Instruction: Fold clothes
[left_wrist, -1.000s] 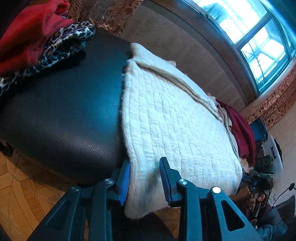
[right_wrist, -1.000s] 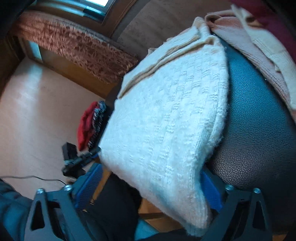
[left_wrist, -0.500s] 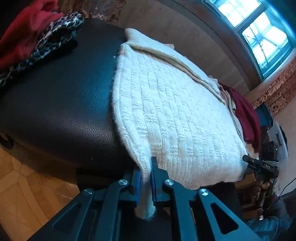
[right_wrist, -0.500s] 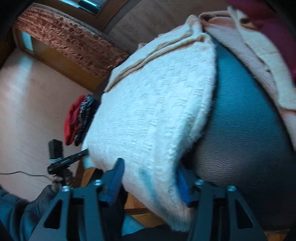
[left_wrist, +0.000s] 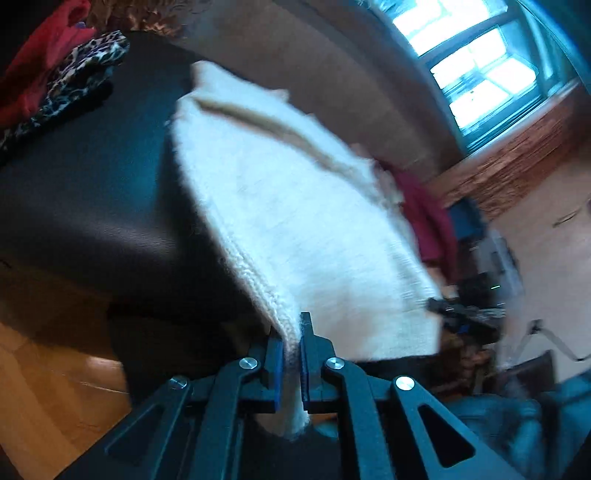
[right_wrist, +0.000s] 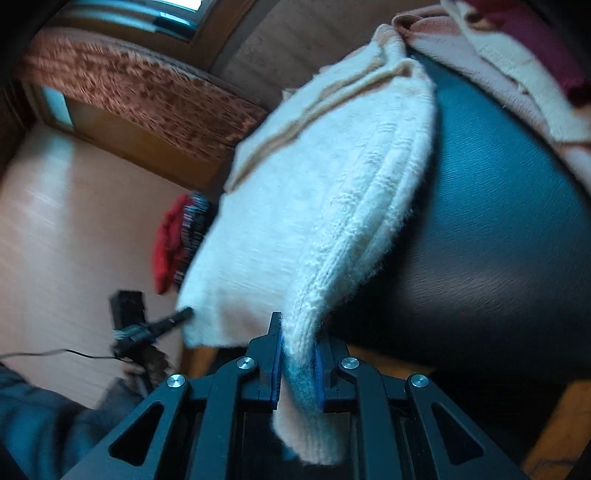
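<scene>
Two grippers, both clamped on the same cream knit sweater (left_wrist: 295, 229), one at each near corner. The left gripper (left_wrist: 291, 354) has its blue pads (left_wrist: 277, 369) pinched tight on the sweater's near-left edge w/ a bit of knit hanging out below the jaws. The right gripper (right_wrist: 297, 354) has the near-right corner squeezed between its fingers, and a thick folded wad of fabric droops down past them.

The sweater itself lies across a black leather seat (left_wrist: 92, 192), folded lengthwise so you see stacked layers along the right edge in the right wrist view. Its near end is raised off the cushion edge where the grippers hold it, the far end rests on the seat by the wall. A tan stripe (left_wrist: 266, 125) runs near the far end.

Other stuff: a red garment (left_wrist: 44, 44) and a leopard-print piece (left_wrist: 85, 62) piled at the seat's far-left corner. On the other side there's a pinkish-beige garment (right_wrist: 480, 66) and a dark maroon one (right_wrist: 535, 40) heaped on the seat, right next to the sweater. Window (left_wrist: 476, 74) is bright in the left wrist view, w/ a brown patterned curtain (right_wrist: 140, 96) under it. Wood floor (left_wrist: 44, 387) below. Both shots are kinda motion-blurred, so the finer knit detail is hard to make out.
</scene>
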